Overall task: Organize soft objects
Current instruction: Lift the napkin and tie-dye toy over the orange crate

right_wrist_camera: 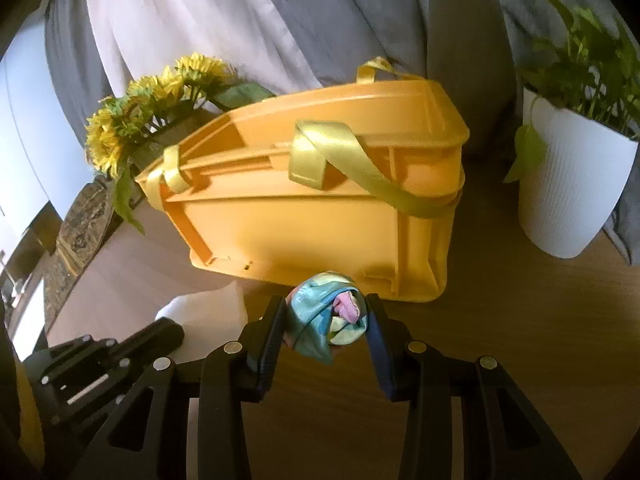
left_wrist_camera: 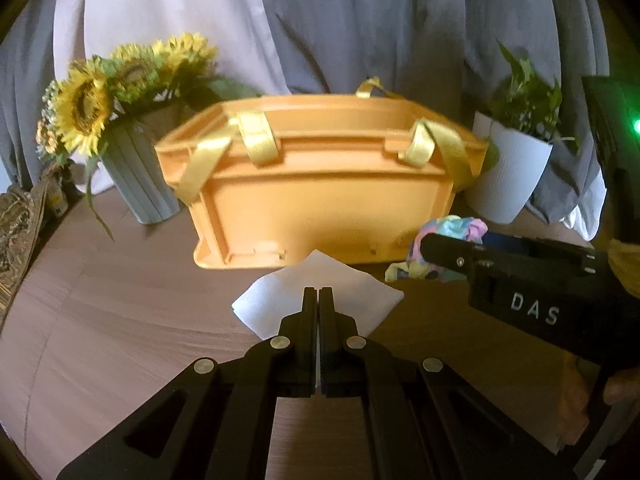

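The left gripper [left_wrist_camera: 319, 294] pinches the white cloth [left_wrist_camera: 280, 300] on the worktop [left_wrist_camera: 120, 300]. The right gripper [right_wrist_camera: 326, 312] squeezes the colorful cloth [right_wrist_camera: 324, 320] just beside the orange box [right_wrist_camera: 320, 220].

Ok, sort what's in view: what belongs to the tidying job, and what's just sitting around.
Part of the job:
- orange crate
- yellow ribbon draped over it
- white cloth
- pastel cloth, between the right gripper's jaws
- left gripper, jaws together

Just lying about:
- sunflower vase
- white plant pot
- grey curtain
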